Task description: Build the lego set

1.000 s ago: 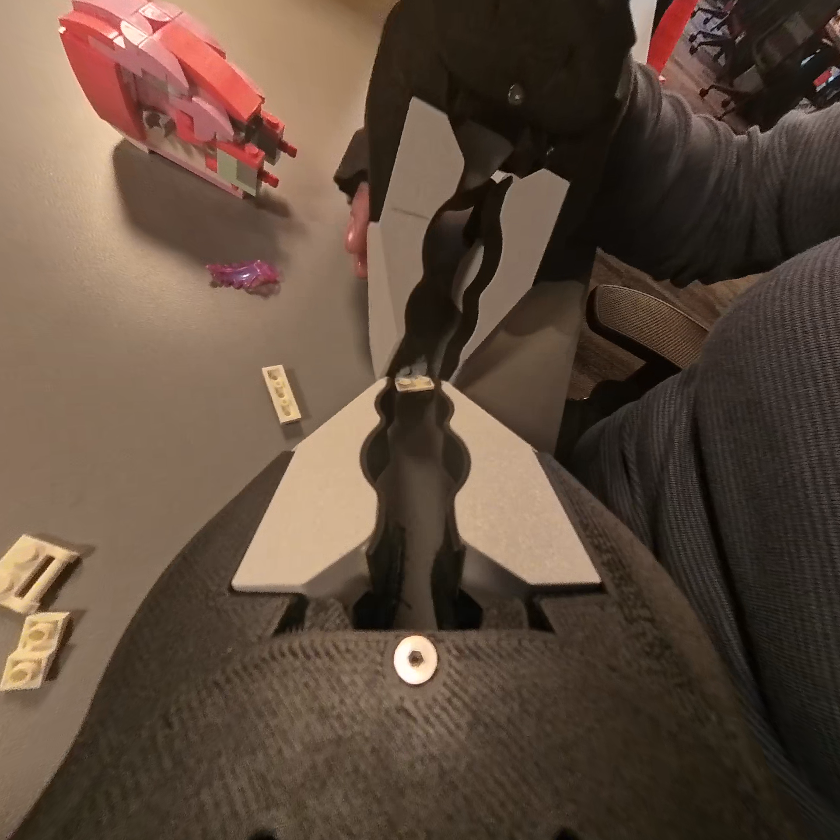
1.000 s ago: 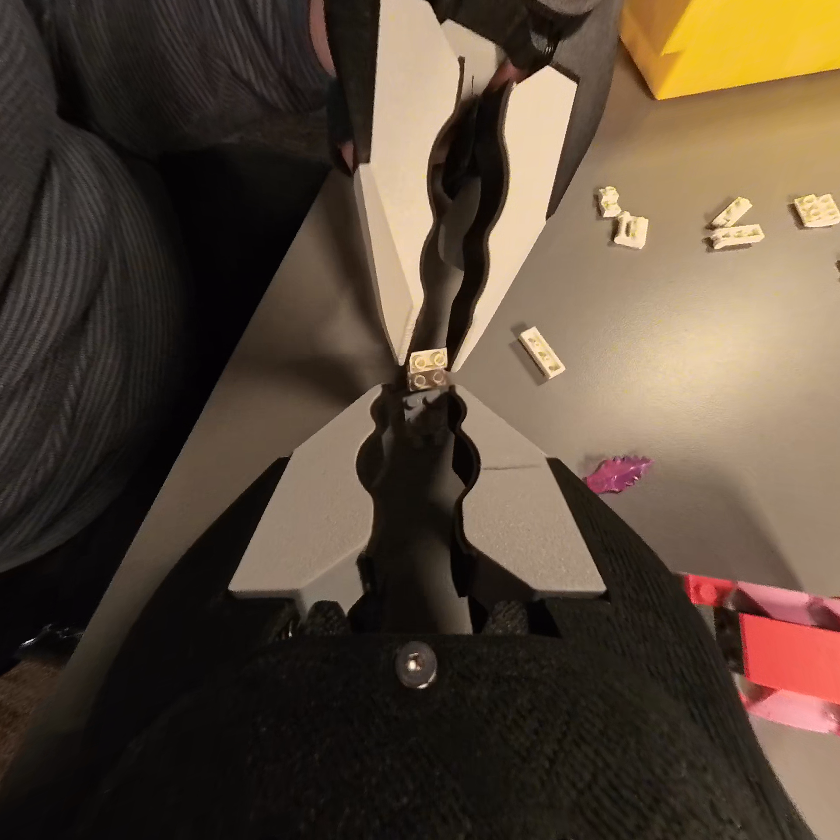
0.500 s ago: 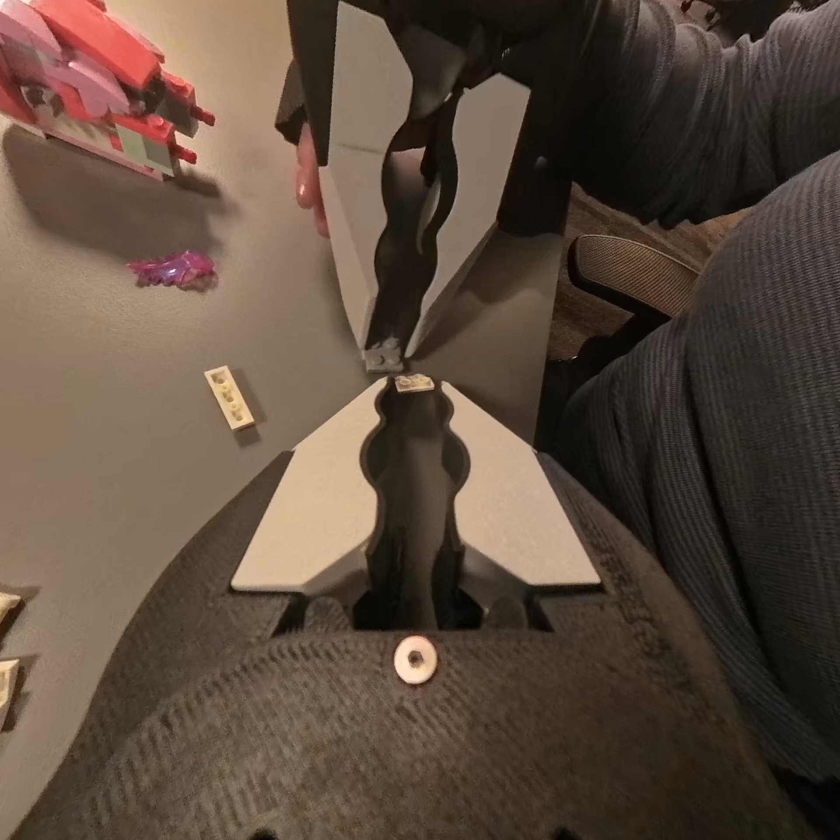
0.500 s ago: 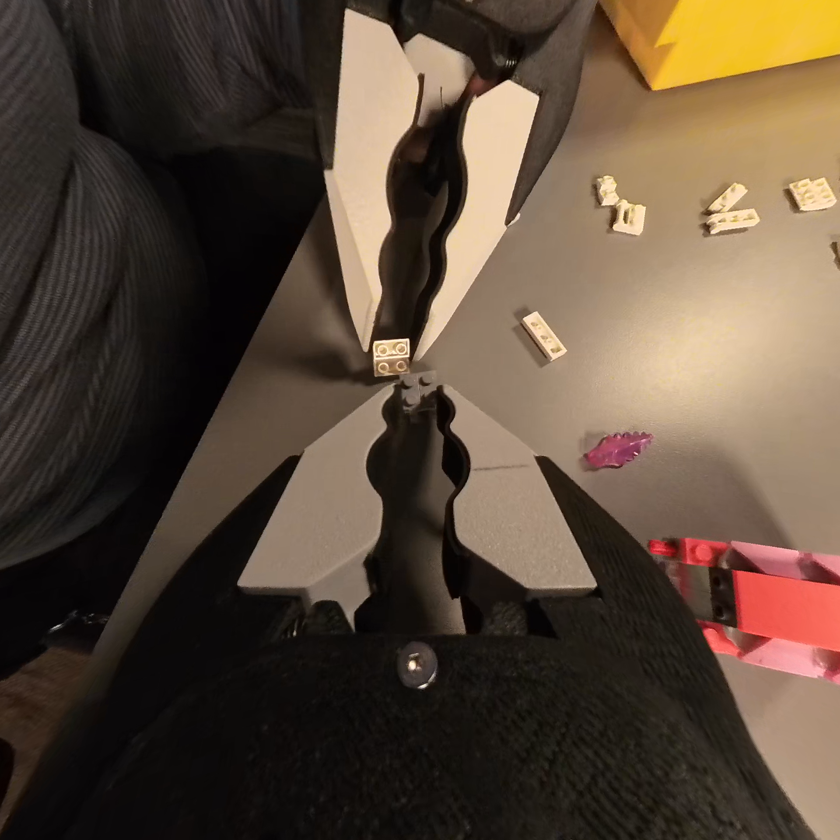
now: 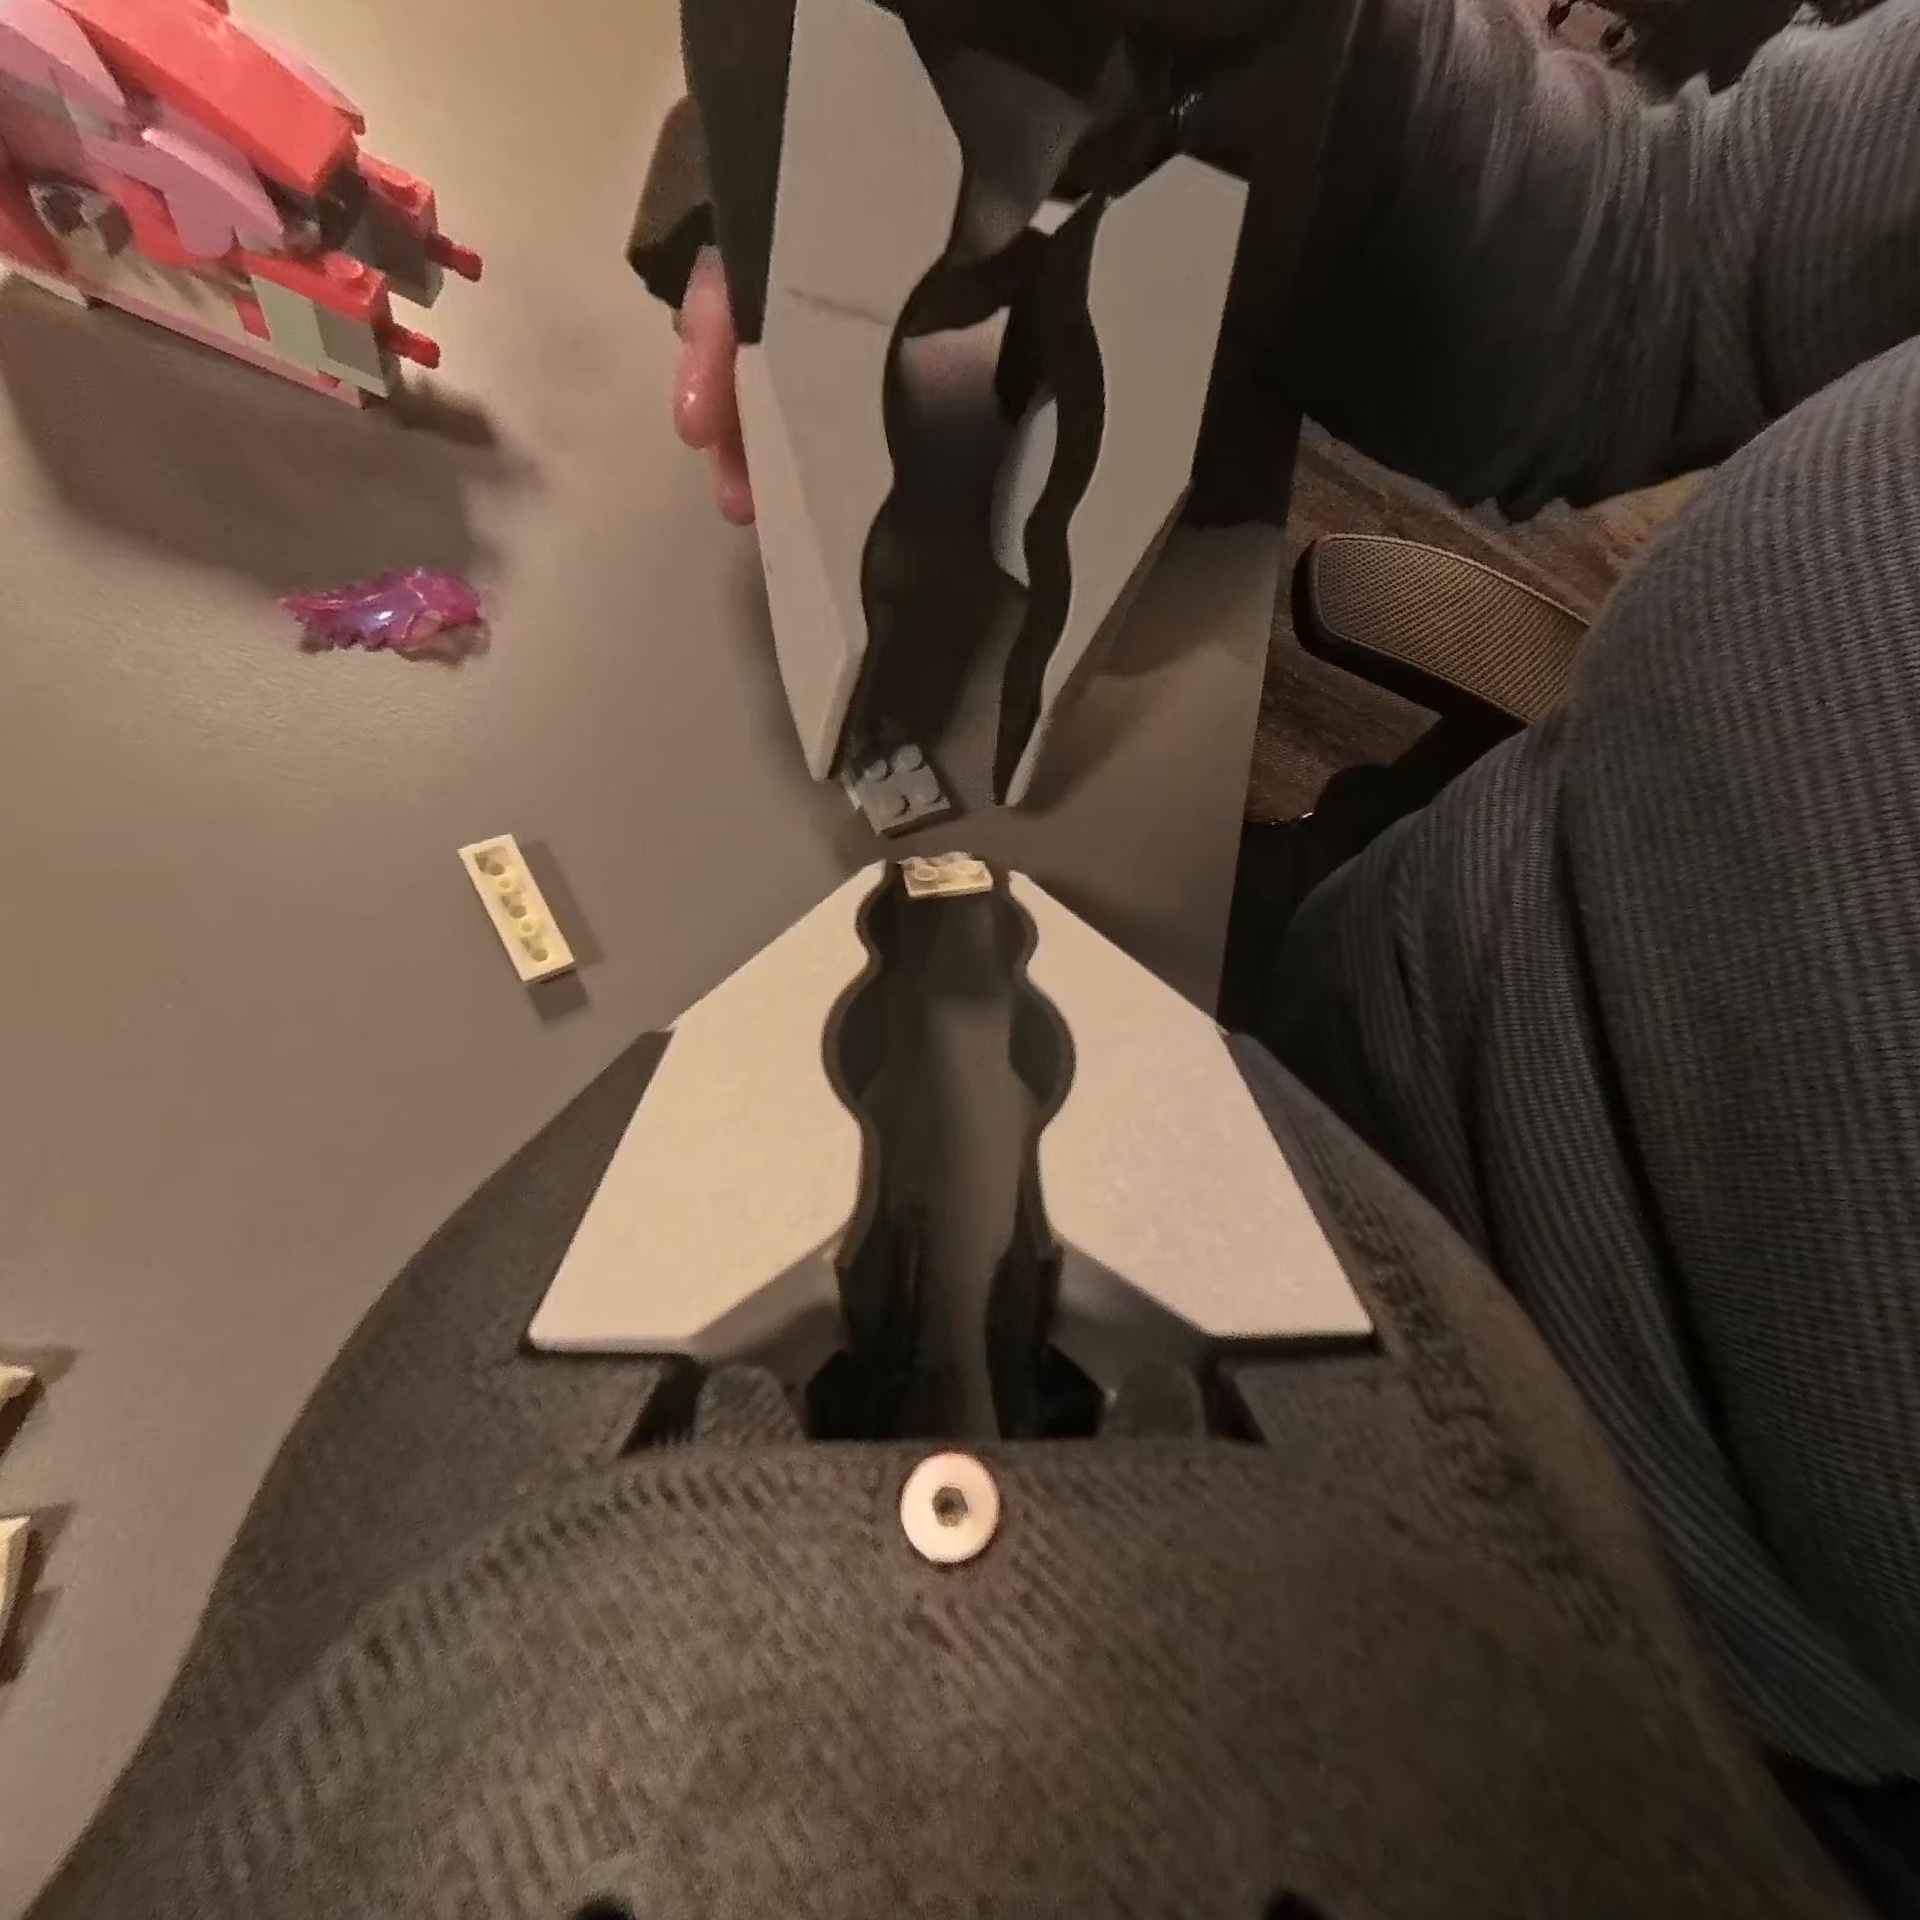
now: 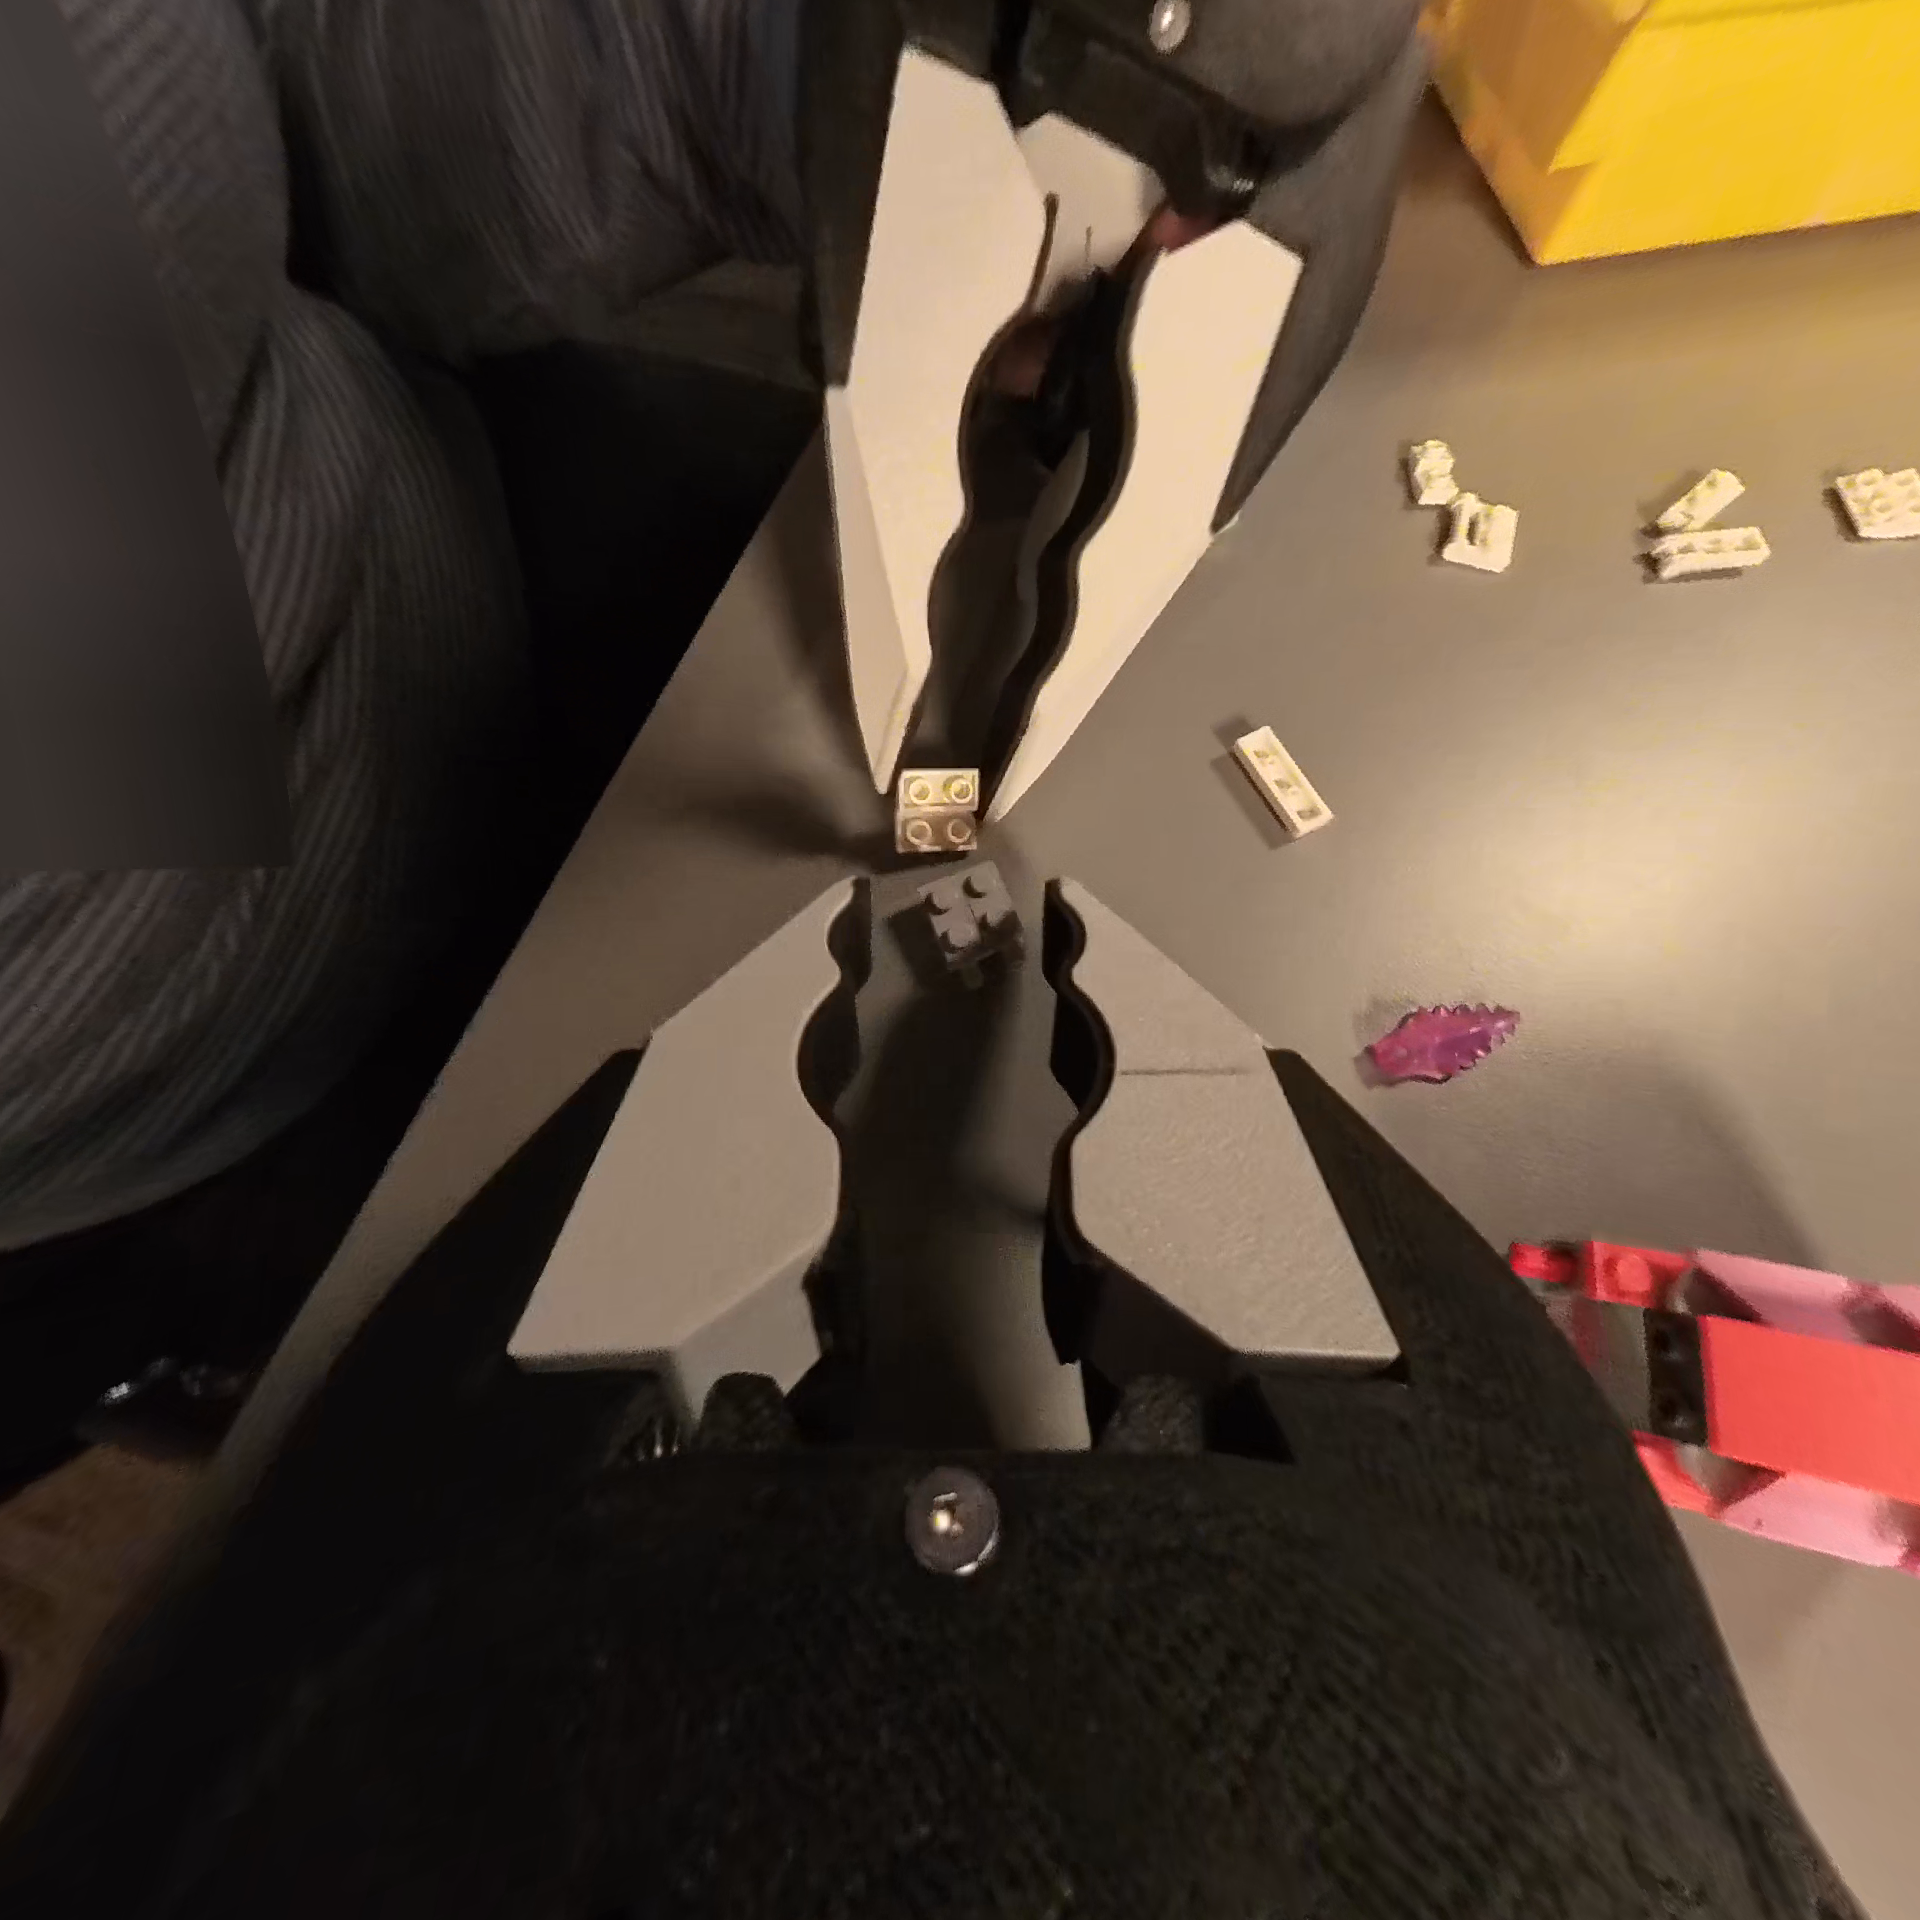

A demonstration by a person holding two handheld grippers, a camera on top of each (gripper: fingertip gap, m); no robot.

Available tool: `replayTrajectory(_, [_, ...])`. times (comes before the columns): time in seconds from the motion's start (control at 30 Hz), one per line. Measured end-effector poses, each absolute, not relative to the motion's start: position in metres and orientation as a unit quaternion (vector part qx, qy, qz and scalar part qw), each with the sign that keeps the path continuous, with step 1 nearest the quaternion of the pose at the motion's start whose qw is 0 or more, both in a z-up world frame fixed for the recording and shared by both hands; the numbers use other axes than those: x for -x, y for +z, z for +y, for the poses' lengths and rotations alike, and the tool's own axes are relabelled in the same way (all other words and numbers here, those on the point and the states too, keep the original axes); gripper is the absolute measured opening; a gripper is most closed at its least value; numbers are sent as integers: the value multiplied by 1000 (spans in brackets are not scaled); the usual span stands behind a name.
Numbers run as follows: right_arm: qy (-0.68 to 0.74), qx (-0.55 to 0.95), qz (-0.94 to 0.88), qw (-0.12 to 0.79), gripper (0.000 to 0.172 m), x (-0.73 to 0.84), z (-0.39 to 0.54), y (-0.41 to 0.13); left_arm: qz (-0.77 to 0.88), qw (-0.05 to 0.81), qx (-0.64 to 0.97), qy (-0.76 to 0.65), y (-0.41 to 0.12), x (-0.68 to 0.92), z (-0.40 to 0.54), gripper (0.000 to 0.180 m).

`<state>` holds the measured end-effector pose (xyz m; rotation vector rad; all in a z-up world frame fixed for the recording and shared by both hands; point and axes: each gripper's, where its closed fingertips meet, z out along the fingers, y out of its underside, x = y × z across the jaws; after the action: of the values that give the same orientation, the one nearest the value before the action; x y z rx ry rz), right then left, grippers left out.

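Left gripper (image 5: 948,878) squeezed tight on a small cream brick (image 5: 945,875), tip to tip with the right gripper (image 6: 954,896). Right fingers spread wide, a dark grey brick (image 6: 958,927) sitting loose between them on the grey table (image 6: 1558,831), with gaps on both sides. Farther off, a flat cream plate (image 6: 1283,779), a purple leaf piece (image 6: 1439,1041), a red and pink brick model (image 5: 208,197) and a yellow box (image 6: 1714,114).

Both wrist cameras sit just behind their own fingers, looking down along them at the grey table (image 5: 260,987), close. They face each other. Shared ground: the table edge strip, white plate (image 5: 517,912) (image 6: 1283,779), purple piece (image 5: 390,618) (image 6: 1439,1042).
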<state>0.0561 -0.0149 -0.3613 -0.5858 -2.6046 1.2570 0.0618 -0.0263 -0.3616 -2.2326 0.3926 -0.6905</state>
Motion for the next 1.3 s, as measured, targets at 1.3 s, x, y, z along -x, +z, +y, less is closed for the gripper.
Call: replayTrajectory(1.3, [425, 246, -867, 84, 19, -45, -22, -368, 121, 417, 855, -283, -348, -56, -13, 16])
